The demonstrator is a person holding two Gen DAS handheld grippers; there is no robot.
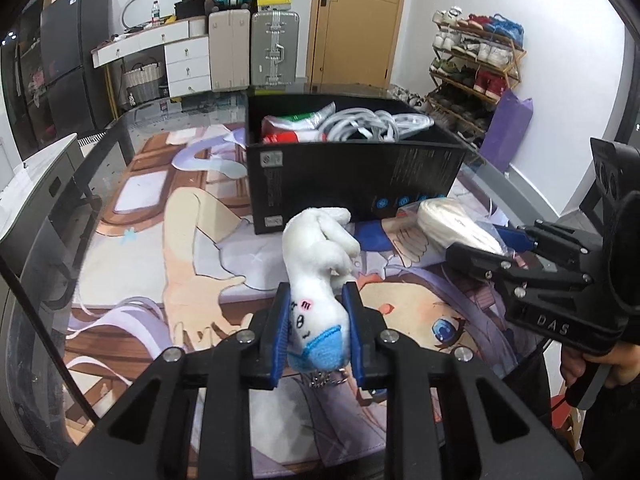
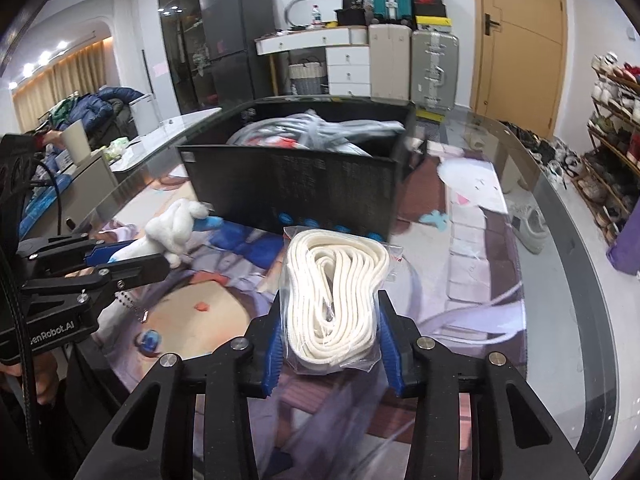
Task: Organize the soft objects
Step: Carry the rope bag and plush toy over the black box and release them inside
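Plush toy [image 1: 320, 280], white with a blue end and a stitched face, pinched between the blue pads of the left gripper [image 1: 318, 316], its jaws pressed against the toy's sides; toy held above the bench [image 1: 120, 264], just near of the black box [image 1: 352, 176]; a metal keyring hangs from the toy's near end. Bagged coil of cream cord [image 2: 336, 300], in clear plastic, clamped by the right gripper [image 2: 330, 336], jaws closed on the bag's two sides; this bundle also sits just near of the box, to the right of the toy. Box already holding grey cables [image 1: 372, 122] and a red, white and green packet [image 1: 288, 128]; by this evidence the sorting appears well advanced, with the two held items seemingly the last loose soft things on the printed mat [image 1: 192, 240], both still to be carried over the box's near wall and released. Box interior only partly visible over the rim, so its free space cannot be judged; the right-wrist view is motion-blurred toward its near edge; whether either item touches the bench cannot be told; the bench's near edge is hidden behind the gripper bodies.
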